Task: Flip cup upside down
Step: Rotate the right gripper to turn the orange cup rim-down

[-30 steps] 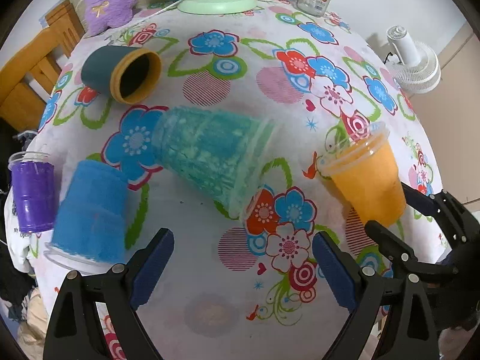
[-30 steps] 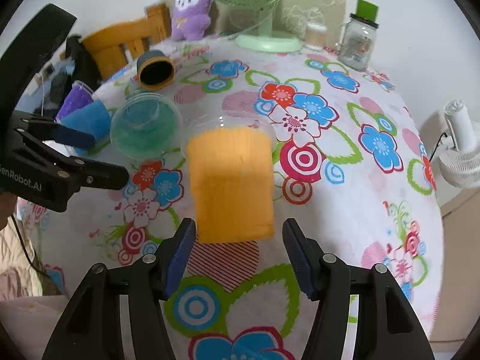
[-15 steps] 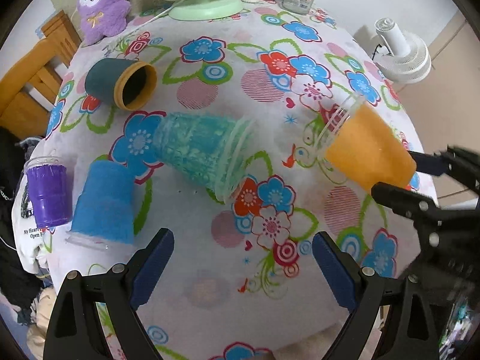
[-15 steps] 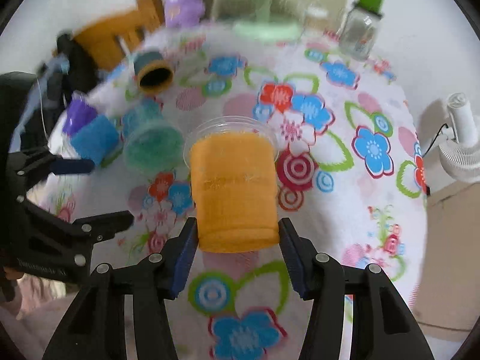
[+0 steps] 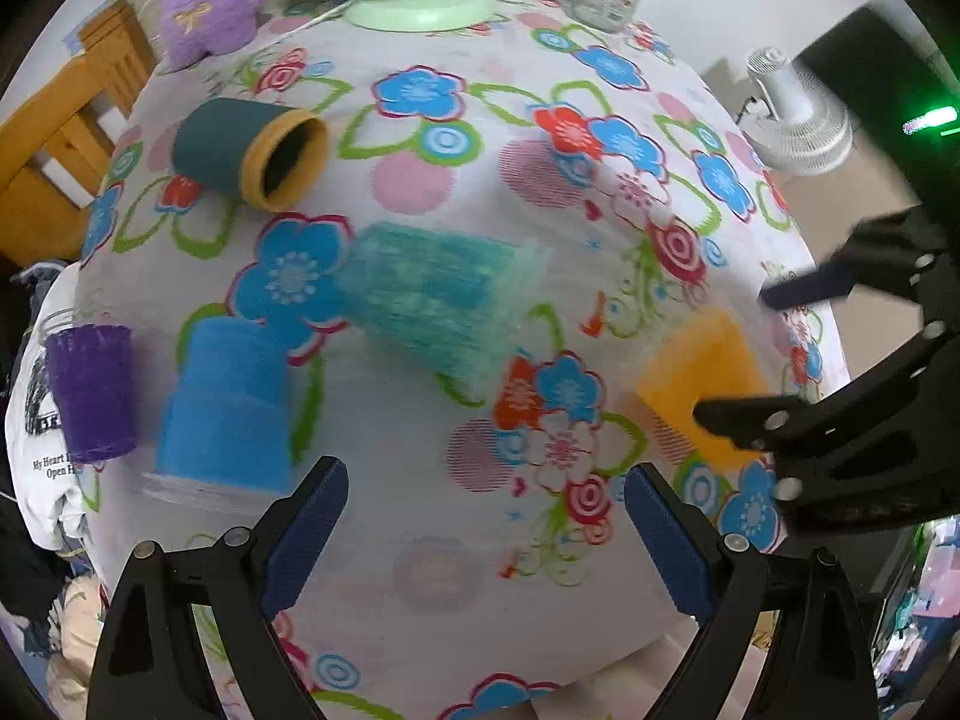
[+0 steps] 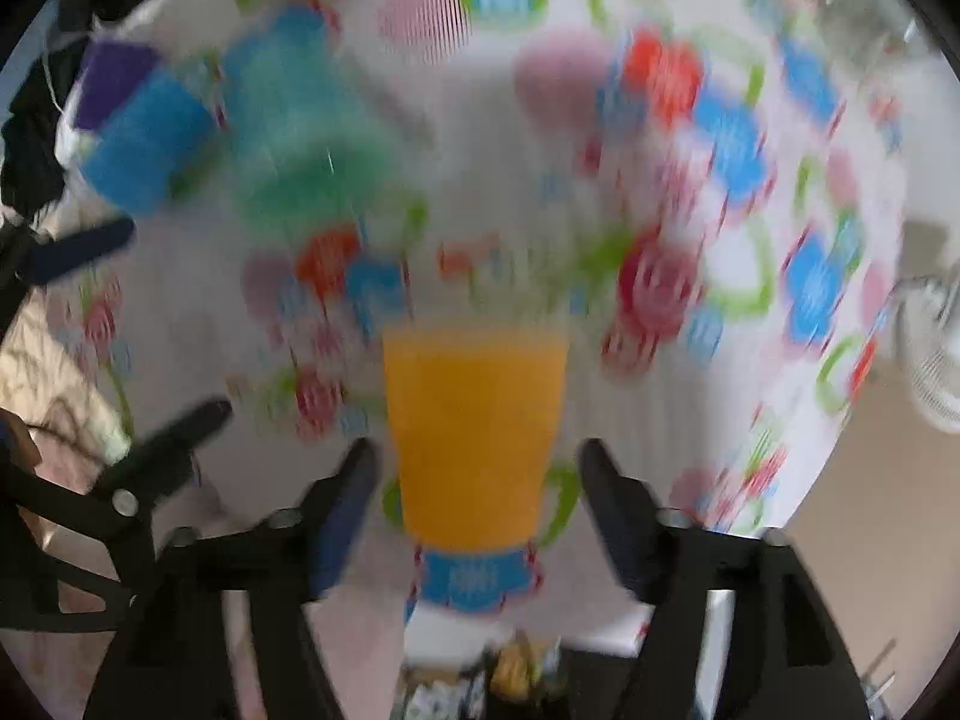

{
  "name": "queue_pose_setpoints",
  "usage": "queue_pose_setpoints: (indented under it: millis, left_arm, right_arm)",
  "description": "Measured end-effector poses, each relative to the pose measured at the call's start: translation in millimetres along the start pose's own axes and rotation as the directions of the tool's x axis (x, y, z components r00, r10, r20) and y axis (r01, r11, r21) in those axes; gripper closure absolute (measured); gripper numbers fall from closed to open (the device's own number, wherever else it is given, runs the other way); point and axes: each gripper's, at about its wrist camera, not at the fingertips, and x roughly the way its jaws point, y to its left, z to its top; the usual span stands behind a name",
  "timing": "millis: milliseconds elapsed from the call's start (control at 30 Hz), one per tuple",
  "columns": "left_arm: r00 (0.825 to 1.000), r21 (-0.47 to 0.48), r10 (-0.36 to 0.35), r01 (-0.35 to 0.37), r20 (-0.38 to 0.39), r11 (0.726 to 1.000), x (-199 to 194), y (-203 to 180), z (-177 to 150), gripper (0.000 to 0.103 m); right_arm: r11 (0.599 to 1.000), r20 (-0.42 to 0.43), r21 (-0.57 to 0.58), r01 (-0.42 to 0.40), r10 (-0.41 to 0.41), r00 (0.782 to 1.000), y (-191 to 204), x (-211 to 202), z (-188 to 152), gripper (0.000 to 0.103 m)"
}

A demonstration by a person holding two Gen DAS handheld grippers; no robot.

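Observation:
The orange cup (image 6: 474, 426) sits between the fingers of my right gripper (image 6: 477, 492), wide end away from me; the view is badly blurred. The jaws stand wider than the cup, with a gap on each side. In the left wrist view the orange cup (image 5: 699, 378) is at the right, wide end toward the flowered tablecloth (image 5: 480, 120), between the right gripper's fingers (image 5: 750, 414). My left gripper (image 5: 480, 534) is open and empty over the table's near edge.
A teal cup (image 5: 438, 294) lies on its side mid-table. A dark cup with an orange rim (image 5: 252, 150) lies further back. A blue cup (image 5: 225, 414) stands upside down beside a purple cup (image 5: 90, 390). A fan base, a jar and a plush toy are at the back.
The right gripper has turned over with the orange cup, tipping its wide end down toward the table. Its jaws have widened off the cup. The left gripper has pulled back slightly.

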Motion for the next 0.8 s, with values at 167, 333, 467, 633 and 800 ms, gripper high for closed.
queue_pose_setpoints:
  millis: [167, 333, 467, 633, 800]
  left_arm:
    - [1.0, 0.024, 0.007, -0.007, 0.009, 1.0, -7.3, 11.7, 6.1, 0.008]
    - [1.0, 0.084, 0.009, -0.011, 0.018, 0.996, -9.4, 6.8, 1.4, 0.008]
    - [0.999, 0.1, -0.02, 0.016, 0.036, 0.995, -4.4, 3.0, -10.8, 0.008]
    - [0.998, 0.128, 0.016, -0.023, 0.055, 0.992, 8.8, -2.3, -23.7, 0.008]
    - [0.997, 0.128, 0.015, -0.024, 0.073, 0.991, 16.0, -5.1, -29.9, 0.008]
  right_arm:
    - [0.998, 0.129, 0.066, 0.02, -0.028, 0.991, 4.7, -18.1, -3.7, 0.021]
    - [0.987, 0.383, 0.14, 0.072, -0.121, 0.916, 13.4, -30.0, -45.8, 0.021]
    - [0.98, 0.592, 0.166, 0.105, -0.184, 0.784, 22.3, -13.6, -88.5, 0.021]
    - [0.973, 0.72, 0.233, -0.006, -0.168, 0.673, 22.7, 29.1, -129.9, 0.021]
    - [0.975, 0.782, 0.22, -0.037, -0.153, 0.604, 32.5, 57.9, -144.0, 0.037]
